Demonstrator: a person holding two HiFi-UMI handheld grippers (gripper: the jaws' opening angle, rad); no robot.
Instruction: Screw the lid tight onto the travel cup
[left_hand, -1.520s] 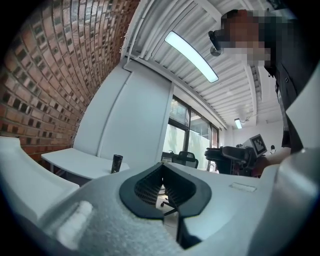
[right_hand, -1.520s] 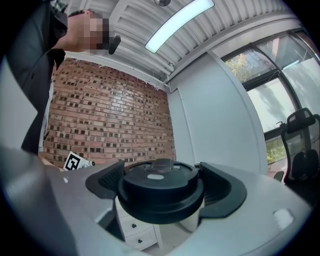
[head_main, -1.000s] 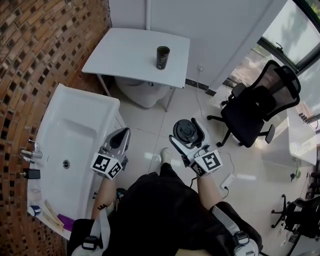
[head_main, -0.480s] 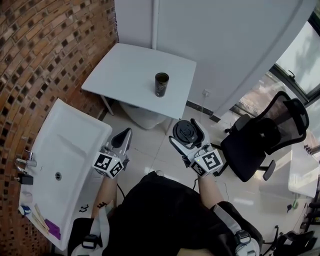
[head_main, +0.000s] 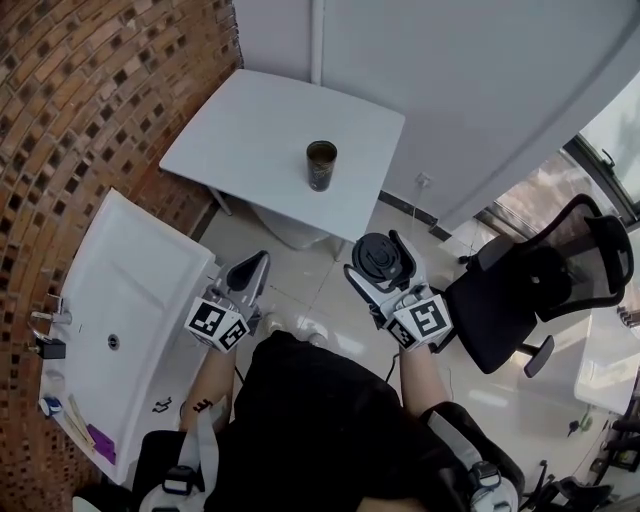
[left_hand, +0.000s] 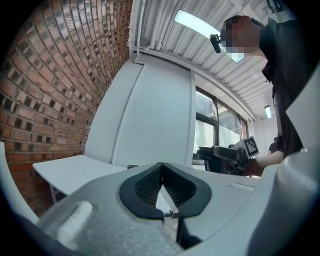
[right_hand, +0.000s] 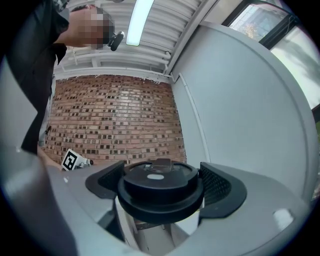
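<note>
What the right gripper holds: the lid, black and round, pinched at its rim between both pads, top face up, lying flat. Tool points level.
State of the left gripper: jaws pressed together, nothing between them. Also level.
Where the travel cup is: upright on the table, toward its near edge, mouth open, no lid on it.
Lid to cup: the cup lies ahead of the lid and a little to its left, well apart. The lid is short of the table's near edge, over floor tiles.
Axes: cup's long axis is vertical. The lid's axis looks vertical too, so the two seem already in line for lowering onto the mouth.
Nearer hand: about even in the head view, since the cup sits ahead between the two tools. The right has the lid. The left, by my judgement, is free to steady the cup.
Step, as judged: bring lid to cup. Threading not yet begun.
Count: one cup, one lid, two grippers, one table.
Around the cup: washbasin to its left and nearer the person, office chair to its right, brick wall to its left.
</note>
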